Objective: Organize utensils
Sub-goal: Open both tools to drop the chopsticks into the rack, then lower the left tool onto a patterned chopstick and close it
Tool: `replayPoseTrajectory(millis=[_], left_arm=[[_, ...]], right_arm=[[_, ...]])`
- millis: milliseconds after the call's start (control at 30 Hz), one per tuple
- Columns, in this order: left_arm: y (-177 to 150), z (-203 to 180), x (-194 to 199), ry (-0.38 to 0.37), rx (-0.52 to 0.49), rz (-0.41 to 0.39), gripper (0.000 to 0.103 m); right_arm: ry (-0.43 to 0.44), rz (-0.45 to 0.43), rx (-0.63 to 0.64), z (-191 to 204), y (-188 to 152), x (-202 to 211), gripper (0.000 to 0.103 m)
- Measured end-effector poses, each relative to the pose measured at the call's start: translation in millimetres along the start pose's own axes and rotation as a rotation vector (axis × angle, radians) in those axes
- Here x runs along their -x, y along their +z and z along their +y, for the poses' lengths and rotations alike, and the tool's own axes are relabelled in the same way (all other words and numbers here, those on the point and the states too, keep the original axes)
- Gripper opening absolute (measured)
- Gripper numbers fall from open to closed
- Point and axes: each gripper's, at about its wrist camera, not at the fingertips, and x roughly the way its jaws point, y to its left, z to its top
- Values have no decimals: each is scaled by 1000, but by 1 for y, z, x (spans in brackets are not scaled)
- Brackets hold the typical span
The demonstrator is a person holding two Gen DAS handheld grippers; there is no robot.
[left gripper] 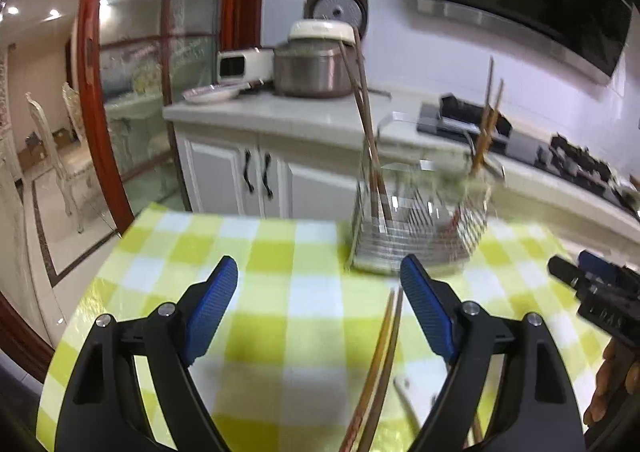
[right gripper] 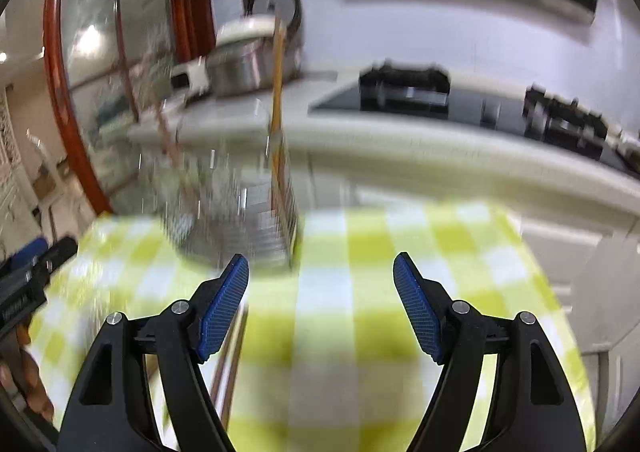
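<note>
Wire utensil rack (left gripper: 416, 228) holds upright chopsticks (left gripper: 370, 139); left claw (left gripper: 319, 280) and right claw (right gripper: 321, 276) gape, gripping nothing.

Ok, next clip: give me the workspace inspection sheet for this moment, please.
Surface: table under a yellow-green checked cloth.
Job's things: wire utensil rack at the far side, chopsticks standing in it; a loose pair of chopsticks flat on the cloth.
Clutter: a pale utensil beside the loose pair, too blurred to name.
Grippers: left gripper open, empty; right gripper open, empty.
Cables: nothing seen.
Surroundings: kitchen counter with rice cooker and gas hob.
</note>
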Motion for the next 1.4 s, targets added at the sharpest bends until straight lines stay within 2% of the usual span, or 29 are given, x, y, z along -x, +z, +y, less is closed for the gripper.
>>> replayPoseTrajectory(millis=[100, 167, 233, 333, 467, 533, 733, 967, 1200, 1333, 1400], left_arm=[[-14, -1, -5, -29, -30, 53, 72], [-24, -4, -11, -54, -64, 98, 60], [-31, -9, -17, -83, -95, 131, 52], [-41, -19, -28, -115, -157, 184, 47], [-51, -29, -50, -147, -222, 259, 34], [-54, -31, -60, -141, -245, 286, 28], [-55, -38, -72, -171, -271, 314, 27], [-56, -44, -87, -169, -302, 349, 25], [-57, -39, -94, -177, -282, 376, 24], [-57, -34, -92, -169, -266, 377, 7], [-59, -28, -90, -165, -250, 376, 7]], right_arm=[[28, 92, -24, -4, -24, -4, 74], [35, 143, -23, -5, -39, -8, 74], [42, 203, -8, -3, -52, -12, 74], [55, 246, 11, -1, -67, -13, 74], [69, 282, 22, 1, -74, -15, 74], [71, 290, 31, 3, -76, -15, 75], [88, 307, 38, 4, -77, -17, 76], [92, 324, 27, 1, -78, -23, 77], [91, 323, 38, 6, -73, -28, 78], [97, 327, 61, 17, -71, -33, 78], [98, 331, 73, 23, -70, -36, 78]])
